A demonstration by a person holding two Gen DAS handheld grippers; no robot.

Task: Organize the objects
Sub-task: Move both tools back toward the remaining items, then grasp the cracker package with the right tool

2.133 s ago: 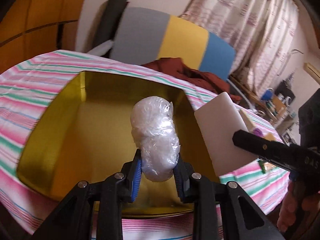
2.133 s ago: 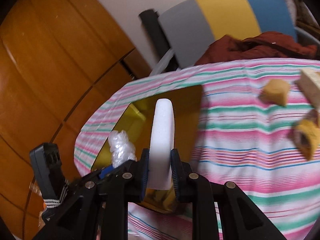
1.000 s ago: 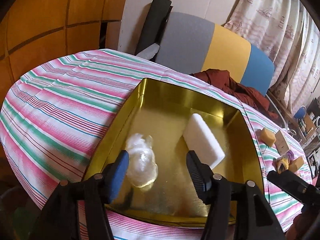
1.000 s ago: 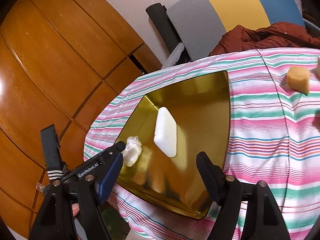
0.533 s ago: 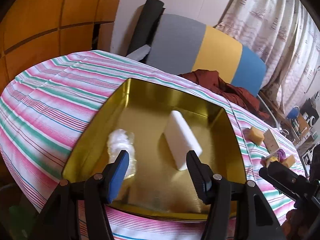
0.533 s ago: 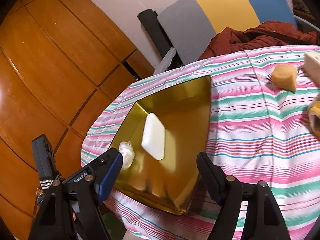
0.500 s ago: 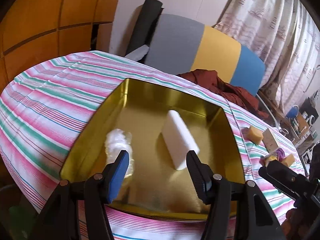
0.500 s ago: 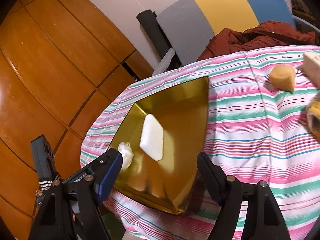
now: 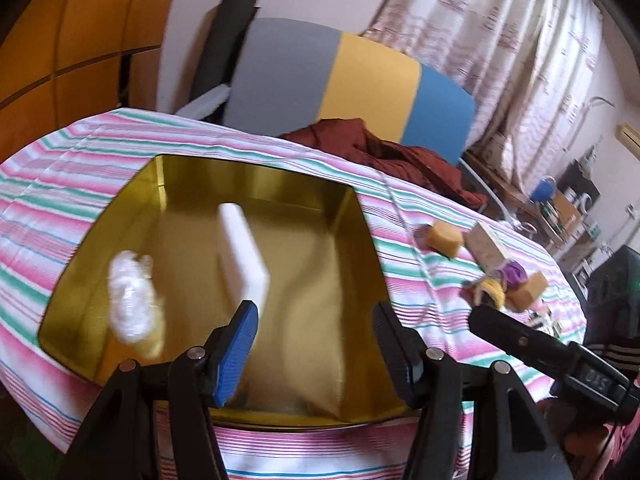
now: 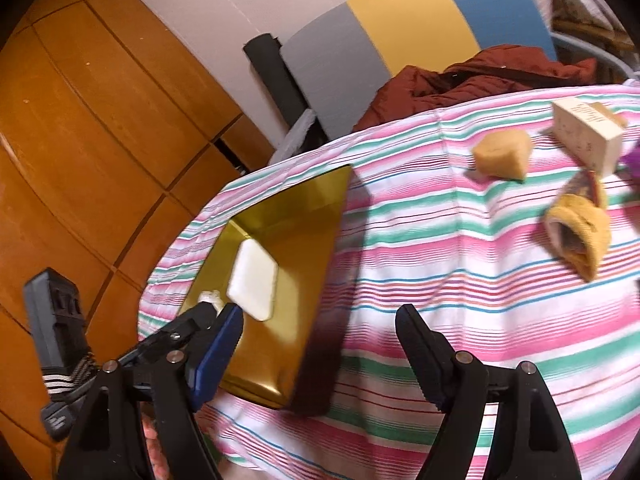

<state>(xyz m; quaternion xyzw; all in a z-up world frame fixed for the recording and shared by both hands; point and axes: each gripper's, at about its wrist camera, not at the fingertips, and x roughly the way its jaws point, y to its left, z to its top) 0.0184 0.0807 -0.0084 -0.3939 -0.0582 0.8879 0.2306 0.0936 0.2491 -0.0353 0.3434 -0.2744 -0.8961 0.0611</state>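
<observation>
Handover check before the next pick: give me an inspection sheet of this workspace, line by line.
Surface: striped tablecloth covers the table.
Job's things: gold tin holds a white block and a plastic-wrap wad; outside lie a tan sponge, a cardboard box, a yellow knit piece and a purple item.
Clutter: maroon garment at the far edge.
Grippers: left gripper open, empty; right gripper open, empty.
Cables: nothing seen.
Surroundings: wood panelling, tricolour board, curtains.
</observation>
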